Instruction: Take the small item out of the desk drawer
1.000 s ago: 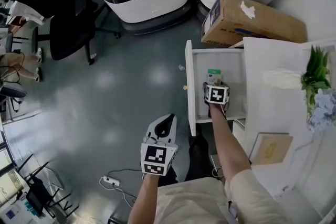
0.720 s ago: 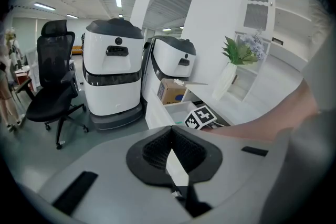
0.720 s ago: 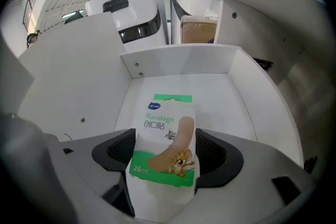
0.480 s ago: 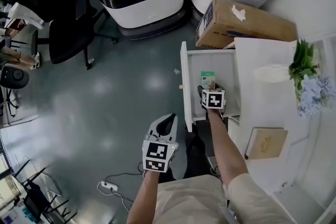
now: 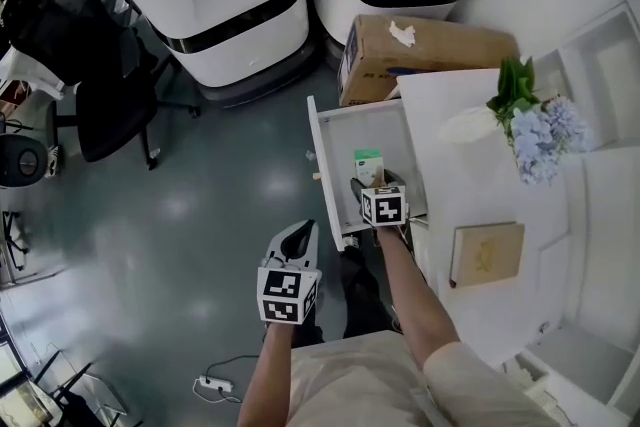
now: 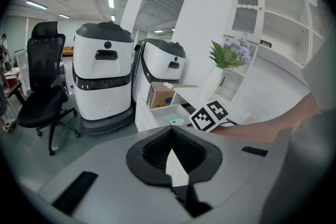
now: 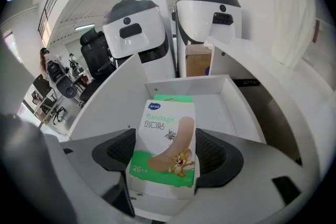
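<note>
A small green-and-white bandage box [image 7: 167, 128] stands upright between the pads of my right gripper [image 7: 169, 155], which is shut on it. In the head view the bandage box [image 5: 368, 161] and the right gripper [image 5: 366, 183] are over the open white desk drawer [image 5: 325, 170]. The drawer's floor and back wall [image 7: 184, 84] lie behind the box and hold nothing else that I can see. My left gripper [image 5: 297, 240] hangs over the grey floor left of the drawer, jaws shut and empty. The left gripper view shows its jaws [image 6: 170, 134] pointing towards the drawer.
The white desk top [image 5: 470, 175] carries a vase of flowers [image 5: 520, 115] and a tan book [image 5: 485, 253]. A cardboard box [image 5: 420, 55] sits behind the drawer. Two white machines [image 5: 215, 0] stand beyond it, with a black office chair [image 5: 90, 55] to the left.
The head view has swung, so the drawer and desk sit further left in the picture. My right gripper still holds the bandage box over the drawer. The left gripper has hardly moved.
</note>
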Tool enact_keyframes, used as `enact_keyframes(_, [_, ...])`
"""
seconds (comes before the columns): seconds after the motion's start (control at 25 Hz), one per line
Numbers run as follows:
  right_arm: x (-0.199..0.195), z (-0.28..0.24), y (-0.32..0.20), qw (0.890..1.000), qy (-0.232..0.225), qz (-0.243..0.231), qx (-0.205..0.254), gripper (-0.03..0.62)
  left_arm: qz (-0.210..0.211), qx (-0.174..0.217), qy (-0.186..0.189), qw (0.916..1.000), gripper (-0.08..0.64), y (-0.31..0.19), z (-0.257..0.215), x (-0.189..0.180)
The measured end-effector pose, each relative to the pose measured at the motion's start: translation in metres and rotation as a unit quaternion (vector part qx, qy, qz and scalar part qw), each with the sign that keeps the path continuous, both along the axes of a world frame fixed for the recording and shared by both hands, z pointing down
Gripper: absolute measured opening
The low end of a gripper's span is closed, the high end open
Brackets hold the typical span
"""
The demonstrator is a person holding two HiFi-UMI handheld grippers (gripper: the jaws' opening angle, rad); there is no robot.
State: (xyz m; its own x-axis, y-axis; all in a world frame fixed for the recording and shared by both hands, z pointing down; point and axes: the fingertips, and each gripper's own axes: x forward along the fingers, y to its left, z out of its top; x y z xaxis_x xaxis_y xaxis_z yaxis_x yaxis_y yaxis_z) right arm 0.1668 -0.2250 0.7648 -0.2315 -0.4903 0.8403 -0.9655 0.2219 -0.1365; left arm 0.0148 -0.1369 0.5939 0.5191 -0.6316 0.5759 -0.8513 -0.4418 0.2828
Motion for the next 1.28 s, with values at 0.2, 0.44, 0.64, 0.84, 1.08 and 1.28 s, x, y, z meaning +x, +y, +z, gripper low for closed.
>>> enact_keyframes(0.2, [0.003,-0.048,0.014,0.999,-0.001,0.006,0.031,0.371,0.01,0.007,0.02,0.9997,0.017,-0.007,-0.012,0.008])
enact_keyframes(0.44, [-0.002,-0.098,0.04,0.997,-0.011,0.027,0.071,0.371,0.019,0.016,0.046,0.9986,0.017,-0.007,-0.028,0.015])
enact_keyframes(0.64, [-0.007,-0.131,0.066,0.994,-0.027,0.05,0.098,0.371,0.037,0.023,0.05,0.9978,0.017,0.004,-0.042,0.024])
enact_keyframes(0.84, [-0.014,-0.162,0.091,0.989,-0.032,0.066,0.129,0.371,0.065,0.032,0.045,0.9964,0.017,0.018,-0.055,0.027])
enact_keyframes(1.08, [-0.025,-0.191,0.121,0.982,-0.042,0.09,0.16,0.371,0.1,0.047,0.032,0.9933,0.017,0.032,-0.067,0.027])
enact_keyframes(1.28, [-0.035,-0.203,0.142,0.978,-0.041,0.103,0.178,0.371,0.129,0.058,0.025,0.9896,0.017,0.045,-0.074,0.027])
